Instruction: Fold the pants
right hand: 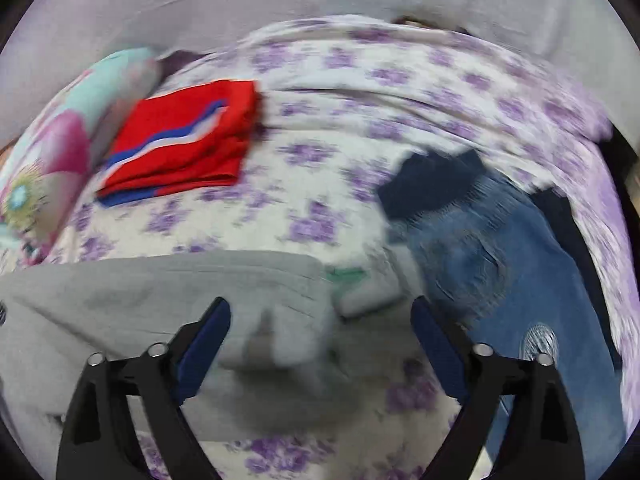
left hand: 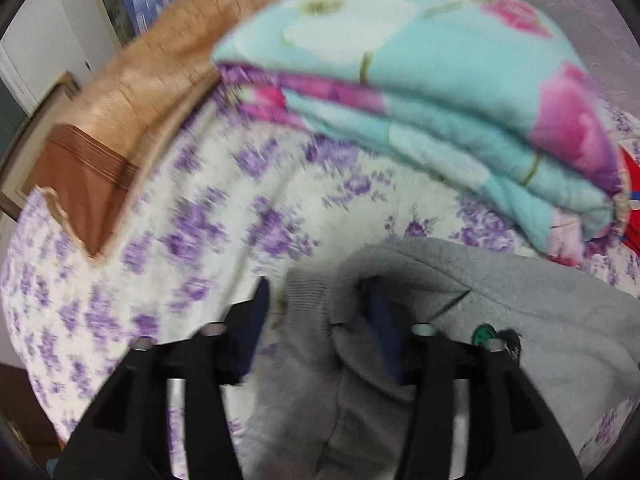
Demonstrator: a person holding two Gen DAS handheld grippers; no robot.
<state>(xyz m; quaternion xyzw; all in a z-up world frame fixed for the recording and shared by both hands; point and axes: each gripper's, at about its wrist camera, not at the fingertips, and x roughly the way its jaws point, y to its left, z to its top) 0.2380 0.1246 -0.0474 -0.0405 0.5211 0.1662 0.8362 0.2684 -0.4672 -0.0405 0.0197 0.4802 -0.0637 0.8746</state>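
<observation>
Grey sweatpants [left hand: 540, 320] lie on a bed with a purple-flowered sheet [left hand: 240, 220]. In the left wrist view my left gripper [left hand: 316, 292] stands open, its jaws apart, with a bunched grey fold between them; the cloth drapes over the right finger [left hand: 380, 312]. In the right wrist view the grey pants [right hand: 160, 292] lie flat at lower left. My right gripper [right hand: 320, 312] is open just above their right end, jaws wide apart and holding nothing. Both views are blurred.
A folded turquoise floral quilt [left hand: 420, 80] and a tan blanket [left hand: 132, 100] lie at the back. Folded red cloth [right hand: 184, 136] lies beyond the pants. Blue jeans [right hand: 500, 264] and dark cloth [right hand: 432, 184] lie to the right.
</observation>
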